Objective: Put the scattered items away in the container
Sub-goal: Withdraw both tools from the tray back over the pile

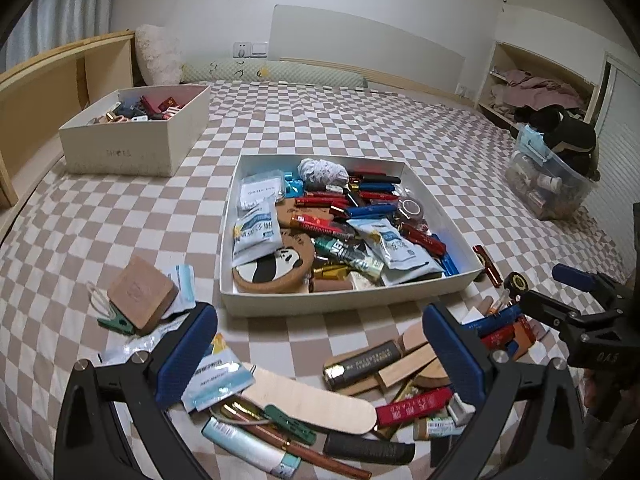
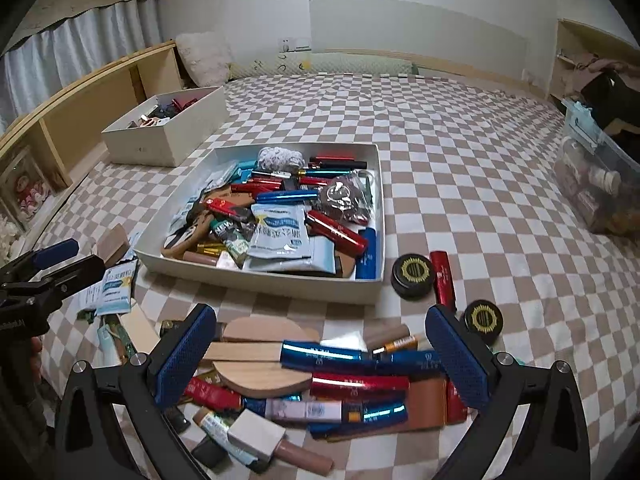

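Checkered bed sheet (image 1: 360,120) under white tray (image 1: 248,300), wooden shelf (image 1: 60,80) alongside.

Both wrist views low, facing tray (image 1: 348,304)

2 white boxes on bed: shallow tray (image 2: 256,284) mid-bed, deeper box (image 2: 160,148) near left edge. 1 clear bin (image 2: 600,200) at right edge. 2 round black tins (image 2: 413,277) beside tray's right corner. 2 grippers in view. Loose tubes/packets too overlapped to count.
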A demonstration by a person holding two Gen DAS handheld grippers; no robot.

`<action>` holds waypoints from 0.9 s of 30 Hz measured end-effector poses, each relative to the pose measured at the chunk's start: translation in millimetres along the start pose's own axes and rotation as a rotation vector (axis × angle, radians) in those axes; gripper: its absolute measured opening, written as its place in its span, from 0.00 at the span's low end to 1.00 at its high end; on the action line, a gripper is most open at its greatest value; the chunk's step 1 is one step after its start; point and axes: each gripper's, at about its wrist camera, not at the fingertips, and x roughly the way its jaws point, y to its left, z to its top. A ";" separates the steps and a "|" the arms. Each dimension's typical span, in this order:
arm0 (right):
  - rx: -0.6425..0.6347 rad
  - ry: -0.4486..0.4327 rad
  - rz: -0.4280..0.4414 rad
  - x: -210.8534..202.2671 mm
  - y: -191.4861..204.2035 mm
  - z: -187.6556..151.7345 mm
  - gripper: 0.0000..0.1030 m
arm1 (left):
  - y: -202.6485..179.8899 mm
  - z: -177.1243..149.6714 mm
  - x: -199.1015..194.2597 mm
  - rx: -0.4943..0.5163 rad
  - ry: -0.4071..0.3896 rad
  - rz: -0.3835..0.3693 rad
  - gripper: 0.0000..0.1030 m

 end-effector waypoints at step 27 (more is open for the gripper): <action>0.075 0.106 0.031 13.5 4.1 -56.2 1.00 | 11.5 -50.6 -1.0 0.017 0.065 0.019 1.00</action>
